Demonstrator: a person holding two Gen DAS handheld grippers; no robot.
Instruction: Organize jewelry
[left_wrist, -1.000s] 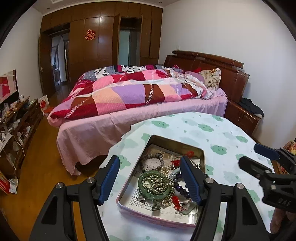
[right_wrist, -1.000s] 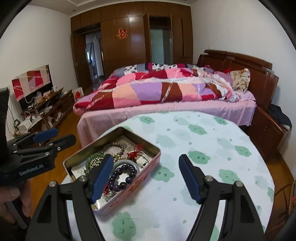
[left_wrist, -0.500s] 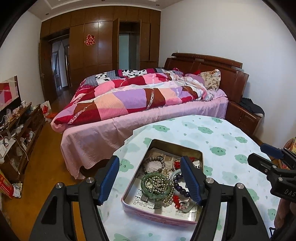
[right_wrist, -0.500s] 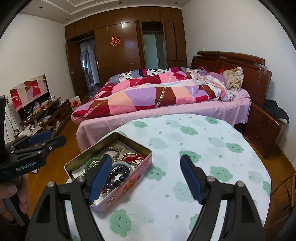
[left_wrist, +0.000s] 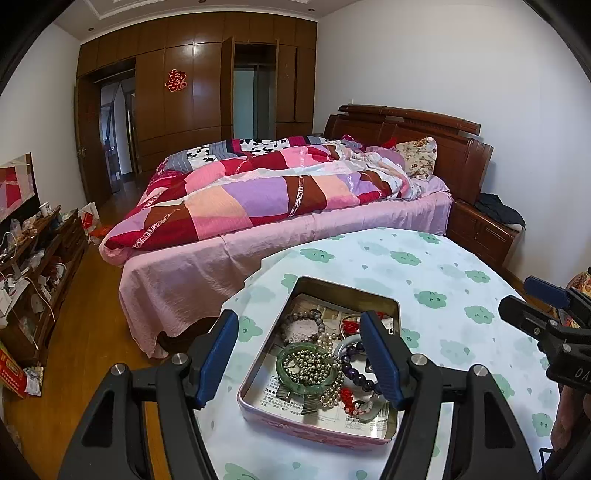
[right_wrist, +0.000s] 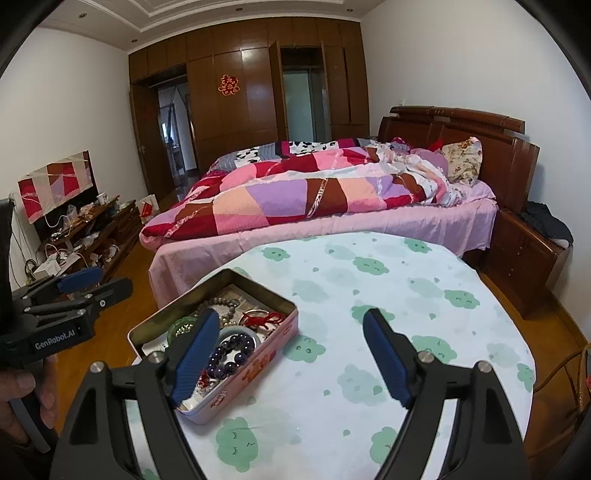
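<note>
Jewelry (left_wrist: 325, 363) lies tangled together in the open tin (left_wrist: 258, 400) on the table (left_wrist: 443, 280), at 6 o'clock; sorted or awaiting sorting, I cannot tell. Left tongs (left_wrist: 299, 356) and right tongs (right_wrist: 291, 356) gape wide, empty.

The left gripper (left_wrist: 299, 354) hangs with its blue-padded jaws spread wide, nothing between them. The right gripper (right_wrist: 291, 354) beside it gapes the same. A hand (right_wrist: 22, 402) grips the left handle.

Open pink tin (left_wrist: 314, 424) (jumbled bracelets (left_wrist: 317, 365) inside)
</note>
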